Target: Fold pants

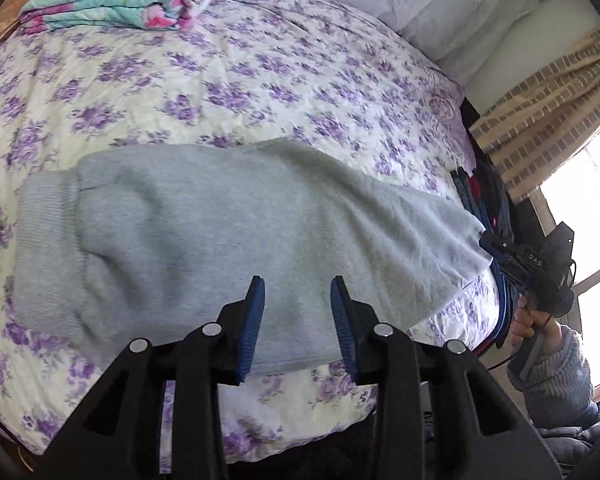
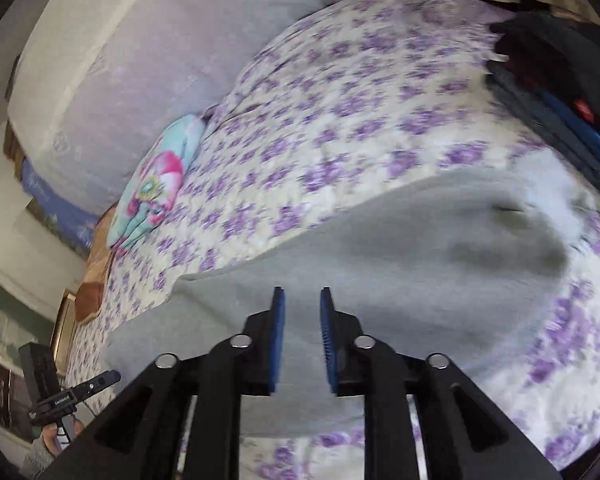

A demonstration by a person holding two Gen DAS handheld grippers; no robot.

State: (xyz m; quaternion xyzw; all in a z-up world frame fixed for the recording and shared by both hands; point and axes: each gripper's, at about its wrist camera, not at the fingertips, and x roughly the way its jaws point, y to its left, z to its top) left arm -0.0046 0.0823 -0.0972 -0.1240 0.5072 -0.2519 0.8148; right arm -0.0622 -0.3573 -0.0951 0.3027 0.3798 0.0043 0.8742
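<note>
The grey pants (image 1: 228, 240) lie across the near part of the bed (image 1: 180, 80), folded into a long band, the ribbed end to the left in the left wrist view and the other end at the bed's right edge. Your left tool (image 1: 298, 292) hangs above the near fold with its jaws partly apart and nothing between them. Your right tool (image 2: 302, 300) is likewise partly open and empty; the left wrist view shows it just off the pants' right end, whether touching the cloth I cannot tell.

The risk, as I judge it, is a grab that catches only the top layer. The fleece is thick and soft, so a shallow pinch would peel one layer and undo the fold. The right end also sits at the bed's edge beside a dark stack of clothes (image 1: 484, 196); a loose drag could pull it over or snag that pile. The right wrist view is blurred, so aim there is uncertain.
</note>
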